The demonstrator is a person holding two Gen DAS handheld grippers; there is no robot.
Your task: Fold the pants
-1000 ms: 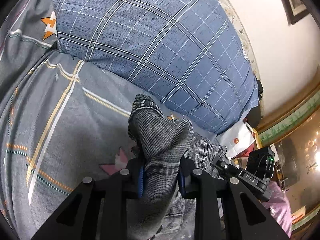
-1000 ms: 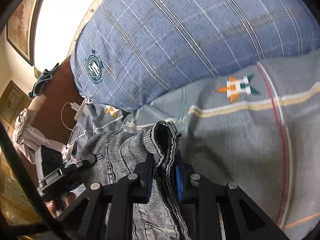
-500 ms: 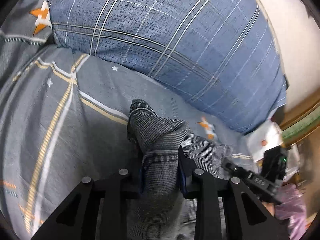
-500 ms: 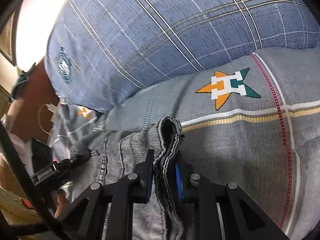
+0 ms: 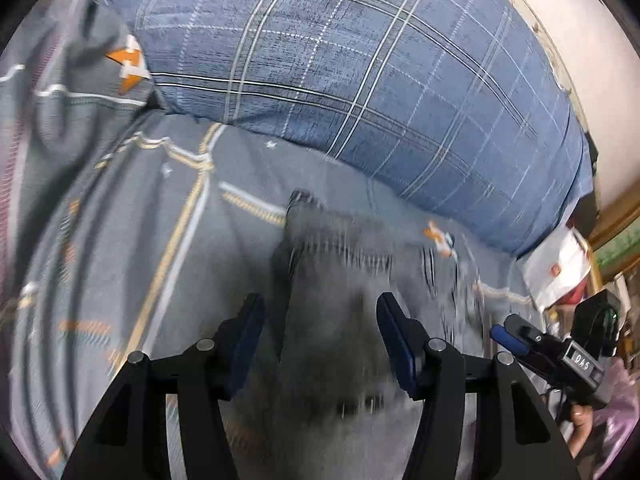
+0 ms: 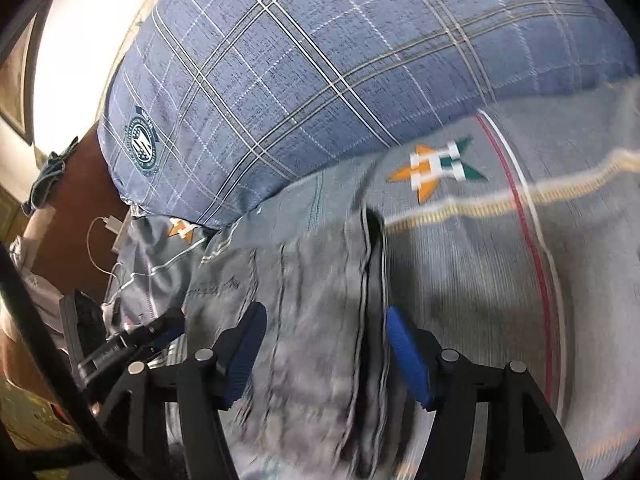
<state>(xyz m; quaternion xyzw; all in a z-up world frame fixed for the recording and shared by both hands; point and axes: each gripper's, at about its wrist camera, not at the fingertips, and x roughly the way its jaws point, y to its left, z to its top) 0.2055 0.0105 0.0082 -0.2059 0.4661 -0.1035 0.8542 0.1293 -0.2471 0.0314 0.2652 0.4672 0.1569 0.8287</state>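
The grey denim pants [image 5: 332, 280] lie flat on the grey bedsheet [image 5: 120, 240], their edge just short of the blue plaid pillow [image 5: 360, 80]. My left gripper [image 5: 320, 336] is open, its jaws standing wide to either side of the cloth without gripping it. In the right wrist view the pants [image 6: 312, 300] lie with a folded edge pointing at the pillow [image 6: 320, 60]. My right gripper [image 6: 324, 344] is open too, jaws wide over the cloth. Each gripper shows in the other's view, the right one [image 5: 516, 340] and the left one [image 6: 160, 332]. Both views are motion-blurred.
The pillow blocks the far side of the bed. A white paper bag [image 5: 556, 268] sits off the bed's corner. A charger with its cable [image 6: 108, 236] lies on the brown surface [image 6: 76, 200] beside the bed. The sheet [image 6: 500, 260] stretches to the right of the pants.
Both grippers have opened and let go of the pants. The cloth, held bunched and raised before, now lies flat on the sheet near the pillow.
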